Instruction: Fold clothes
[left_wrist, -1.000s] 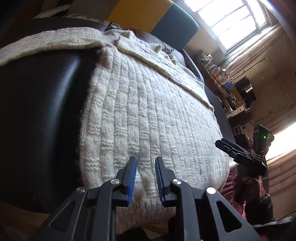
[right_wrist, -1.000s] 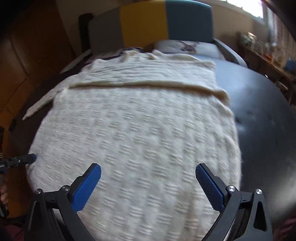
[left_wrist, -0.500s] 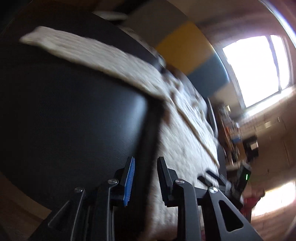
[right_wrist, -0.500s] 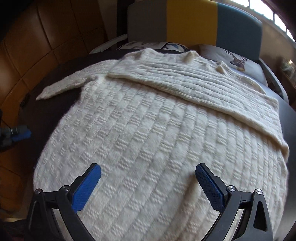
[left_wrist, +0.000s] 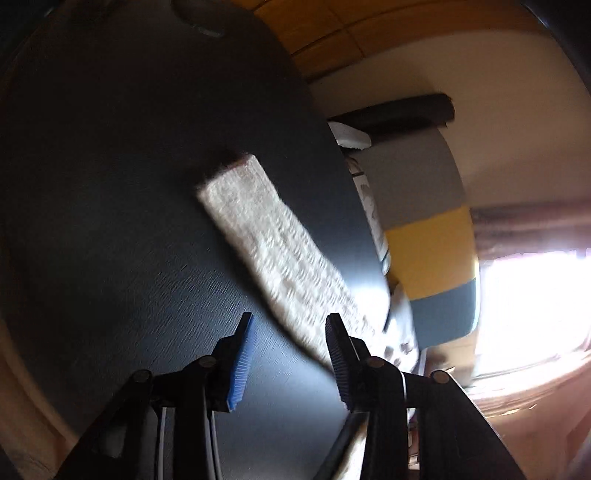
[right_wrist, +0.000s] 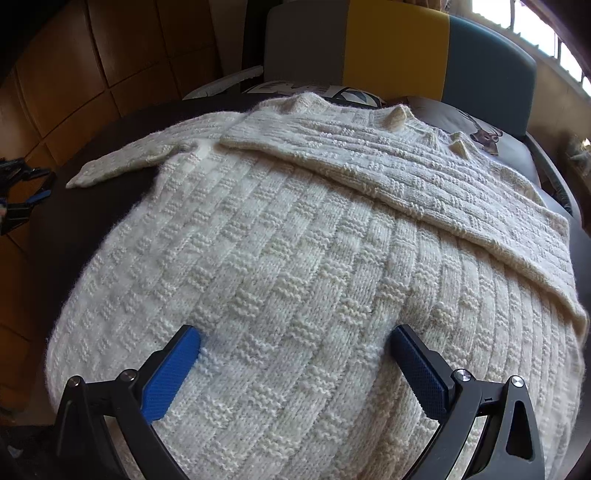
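Observation:
A cream knitted sweater lies flat on a round black table. One sleeve is folded across its upper body; the other sleeve stretches out to the left. My right gripper is wide open, low over the sweater's lower body. In the left wrist view the outstretched sleeve lies on the dark tabletop. My left gripper is open and empty, just short of the sleeve's near part. It also shows in the right wrist view at the far left.
A chair with grey, yellow and teal back panels stands behind the table, with printed cushions on its seat. Wooden floor lies to the left. A bright window is at the right.
My left gripper has swung left from the sweater's hem toward the outstretched sleeve and has opened wider. My right gripper has shifted left and lower over the sweater's body, still open.

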